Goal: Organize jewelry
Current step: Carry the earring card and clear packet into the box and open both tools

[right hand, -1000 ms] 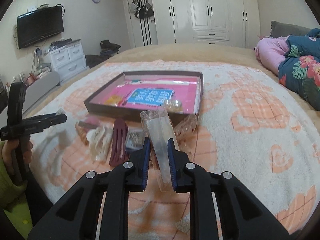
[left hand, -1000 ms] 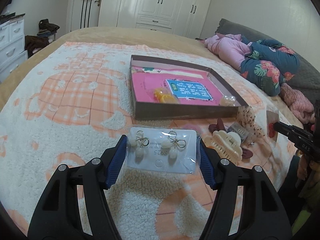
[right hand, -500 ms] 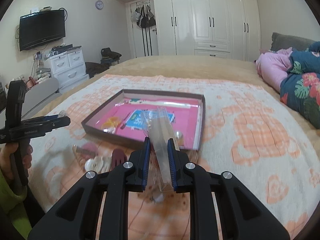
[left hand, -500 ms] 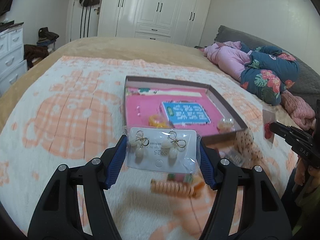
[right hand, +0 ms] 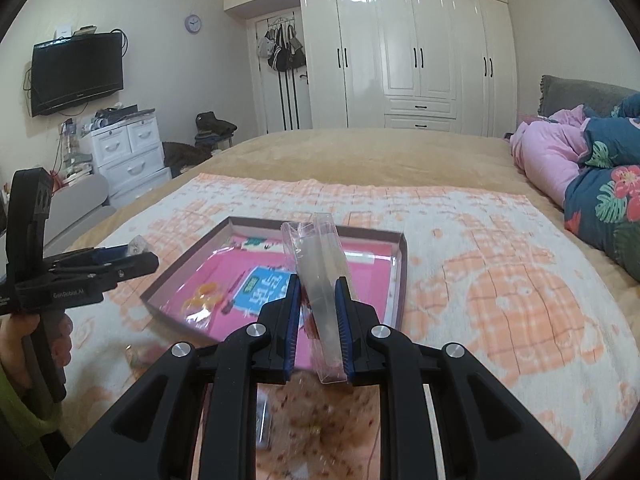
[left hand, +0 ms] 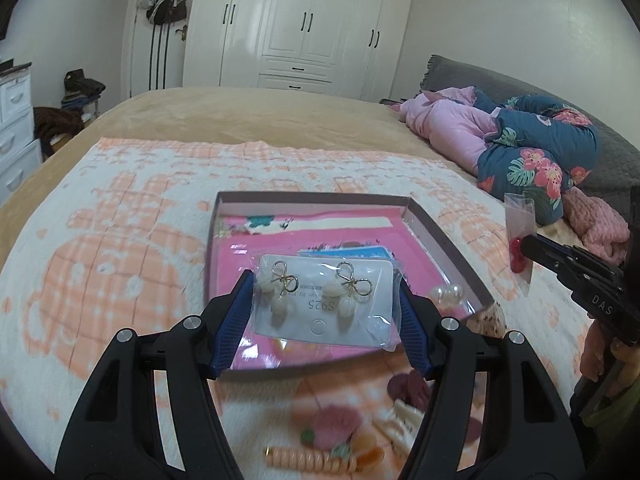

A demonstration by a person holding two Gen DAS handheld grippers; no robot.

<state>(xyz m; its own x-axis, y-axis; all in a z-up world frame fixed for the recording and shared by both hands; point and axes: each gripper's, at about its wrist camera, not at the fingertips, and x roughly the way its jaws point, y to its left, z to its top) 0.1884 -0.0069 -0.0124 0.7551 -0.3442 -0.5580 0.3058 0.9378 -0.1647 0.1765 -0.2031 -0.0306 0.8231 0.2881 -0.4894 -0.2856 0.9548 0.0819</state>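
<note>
With an earring card [left hand: 324,300] clamped in the left gripper [left hand: 324,312] and a clear packet [right hand: 318,280] pinched in the right gripper [right hand: 316,320], both have been carried from the clutter to over the box [left hand: 444,236], lower centre, ready for release.

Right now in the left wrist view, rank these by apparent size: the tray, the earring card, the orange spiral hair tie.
1. Tray
2. Earring card, though held close to the camera, so it looms
3. Orange spiral hair tie, blurred

white wardrobe [right hand: 416,56], wall television [right hand: 77,72], clock [right hand: 192,23]
</note>
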